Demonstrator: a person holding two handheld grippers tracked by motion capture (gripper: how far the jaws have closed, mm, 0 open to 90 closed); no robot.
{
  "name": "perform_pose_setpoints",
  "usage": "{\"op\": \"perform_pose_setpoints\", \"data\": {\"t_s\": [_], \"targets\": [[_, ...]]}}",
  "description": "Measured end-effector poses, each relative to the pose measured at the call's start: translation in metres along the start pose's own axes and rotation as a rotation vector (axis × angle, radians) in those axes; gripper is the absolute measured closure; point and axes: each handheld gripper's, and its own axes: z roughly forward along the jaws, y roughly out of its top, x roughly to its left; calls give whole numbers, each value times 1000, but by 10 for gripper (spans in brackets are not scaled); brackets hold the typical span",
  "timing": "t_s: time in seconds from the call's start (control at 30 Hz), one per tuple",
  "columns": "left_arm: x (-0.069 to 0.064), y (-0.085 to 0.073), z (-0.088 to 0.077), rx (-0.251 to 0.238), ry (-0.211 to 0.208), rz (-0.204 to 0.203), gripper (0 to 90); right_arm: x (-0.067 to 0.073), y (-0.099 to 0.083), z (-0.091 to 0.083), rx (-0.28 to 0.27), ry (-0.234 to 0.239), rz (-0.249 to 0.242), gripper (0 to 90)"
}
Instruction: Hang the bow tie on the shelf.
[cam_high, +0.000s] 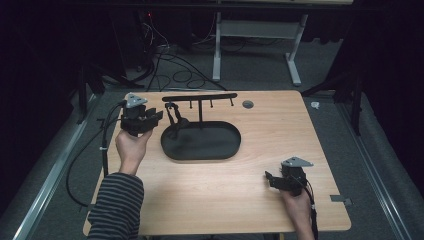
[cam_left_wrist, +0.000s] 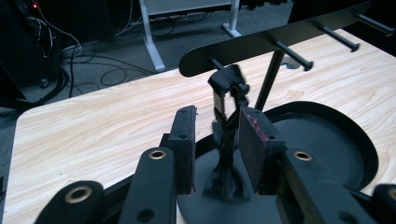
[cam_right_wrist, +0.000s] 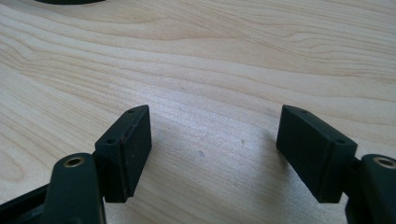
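Note:
A black hanger stand with a top bar and several pegs rises from an oval black tray. From its leftmost peg hangs a black strap, its lower end resting on the tray. My left gripper is level with the strap at the tray's left end. It is open, with the strap between the pads and a gap on each side. My right gripper stands open low over bare wood near the front right, nothing between its fingers.
A round grey grommet sits in the table top behind the stand. Beyond the far edge are floor cables and a white desk frame. Bare wood lies between the tray and the right gripper.

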Motion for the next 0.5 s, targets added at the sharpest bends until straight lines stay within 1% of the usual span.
{"op": "perform_pose_setpoints", "data": {"t_s": [0.13,0.27,0.4,0.5], "targets": [[0,1,-8,-16,-11,-11,648,0,0,0,0,0,-1,278],[0,0,-17,-21,-14,-8,622,0,0,0,-1,0,2,277],[-1,-4,-24,-31,-22,-12,602,0,0,0,-1,0,1,277],[2,-9,-28,-38,-24,-27,599,0,0,0,1,0,1,278]]}}
